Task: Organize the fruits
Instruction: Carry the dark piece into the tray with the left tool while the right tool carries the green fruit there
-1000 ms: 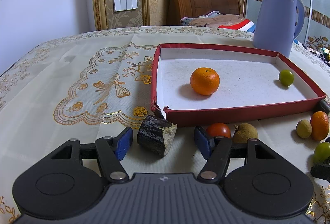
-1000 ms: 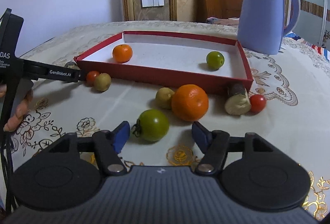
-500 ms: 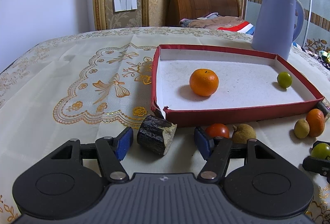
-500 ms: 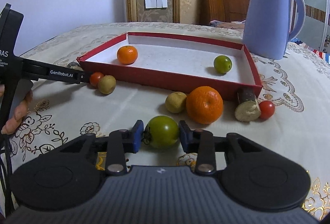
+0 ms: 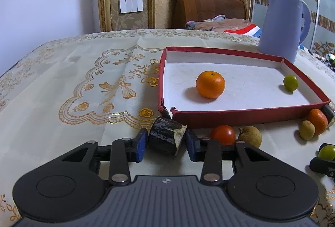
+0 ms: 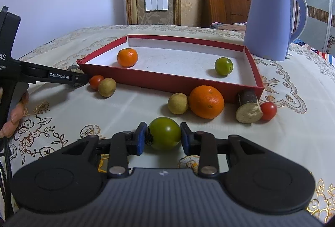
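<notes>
Fingers of the left gripper [image 5: 165, 144] were closing around a dark-skinned cut chunk [image 5: 166, 137], possibly sugarcane, which sat between the blue pads on the embroidered tablecloth [image 5: 83, 89]; the left pad touched its bark, while contact at the right pad could not be confirmed. Just beyond the fingertips stood the near wall of the red tray [image 5: 240, 117], holding an orange mandarin [image 5: 210, 84] and a small green fruit [image 5: 290, 83]. Right of the right finger lay a red cherry tomato [image 5: 223, 134] and a brown longan [image 5: 250, 136]. Pads of the right gripper [image 6: 164, 137] pinched a green tomato [image 6: 165, 132] on both sides. Ahead of those fingers lay a larger orange [image 6: 206, 101] and another longan [image 6: 178, 103].
</notes>
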The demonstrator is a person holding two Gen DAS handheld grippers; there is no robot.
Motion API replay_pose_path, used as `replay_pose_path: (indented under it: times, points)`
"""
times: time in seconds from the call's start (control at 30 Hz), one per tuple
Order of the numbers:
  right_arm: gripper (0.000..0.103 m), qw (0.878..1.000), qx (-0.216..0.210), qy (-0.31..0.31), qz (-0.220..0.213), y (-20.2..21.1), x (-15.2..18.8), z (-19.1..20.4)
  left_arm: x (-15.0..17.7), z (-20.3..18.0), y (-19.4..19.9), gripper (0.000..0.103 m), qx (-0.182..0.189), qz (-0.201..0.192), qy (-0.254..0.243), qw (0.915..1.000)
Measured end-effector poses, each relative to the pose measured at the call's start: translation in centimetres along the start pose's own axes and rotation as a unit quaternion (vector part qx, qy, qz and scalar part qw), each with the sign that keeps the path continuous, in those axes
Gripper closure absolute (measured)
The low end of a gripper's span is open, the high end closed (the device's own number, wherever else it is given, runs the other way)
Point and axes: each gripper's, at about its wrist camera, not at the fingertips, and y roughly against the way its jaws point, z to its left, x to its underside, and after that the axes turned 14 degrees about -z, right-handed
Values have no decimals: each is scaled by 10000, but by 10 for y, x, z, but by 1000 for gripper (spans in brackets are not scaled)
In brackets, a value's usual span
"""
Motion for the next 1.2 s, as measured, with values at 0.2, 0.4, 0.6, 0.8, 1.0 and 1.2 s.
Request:
replay_pose_path:
  times: [0.2, 0.4, 0.6, 0.8, 1.0, 1.2]
  points:
    - [71, 10000, 5, -35, -43, 3, 0, -1, 0, 1, 4, 66, -138, -80, 49, 9999]
    - [71, 9999, 22, -78, -83, 4, 0, -2, 0, 1, 9, 66, -189, -146, 37, 9997]
    - [71, 9998, 55, -91, -175, 8, 0, -2, 0, -1, 14, 66, -293, -211, 13, 9993]
    - [71, 9993, 101, -30, -351, 14, -7, -2, -4, -8, 21, 66, -231, -270, 68, 9993]
    - [71, 9975, 361, -12, -608, 12, -29, -14, -21, -25, 23, 66, -30, -380, 55, 9993]
    - [71, 9948, 642, -40, -795, 2, -47, -28, -35, -51, 9, 66, 72, -417, -90, 9991]
